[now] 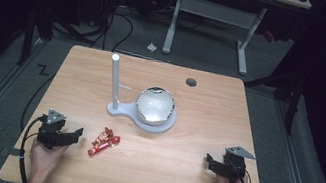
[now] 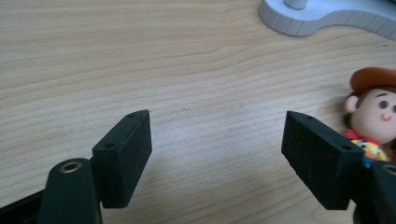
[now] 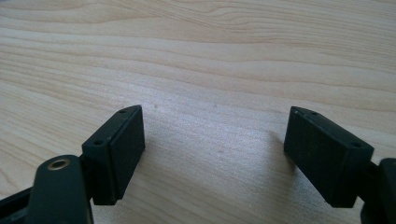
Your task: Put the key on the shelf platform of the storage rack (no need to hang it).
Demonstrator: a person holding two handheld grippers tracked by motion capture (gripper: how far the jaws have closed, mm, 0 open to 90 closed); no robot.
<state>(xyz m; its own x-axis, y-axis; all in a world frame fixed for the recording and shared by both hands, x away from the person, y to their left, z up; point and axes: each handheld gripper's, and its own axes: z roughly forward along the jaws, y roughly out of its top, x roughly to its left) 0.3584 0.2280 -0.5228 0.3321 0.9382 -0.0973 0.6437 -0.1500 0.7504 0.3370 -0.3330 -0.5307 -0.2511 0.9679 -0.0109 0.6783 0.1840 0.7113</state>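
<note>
Count, tabletop:
- Table [image 1: 196,178]: one, wood top, with one dark round hole [image 1: 191,82] near its far edge.
- Grippers: two, left gripper [image 1: 76,134] at the near left corner and right gripper [image 1: 208,160] at the near right corner; two black jaws each, standing apart with nothing between.
- Hands: two.
- Toy figure [image 1: 104,141]: one, cowboy hat, on a red card.
- White stand [image 1: 119,110]: one, with one upright post [image 1: 114,80].
- Bowl [image 1: 155,105]: one, shiny, on the stand's base.
</note>
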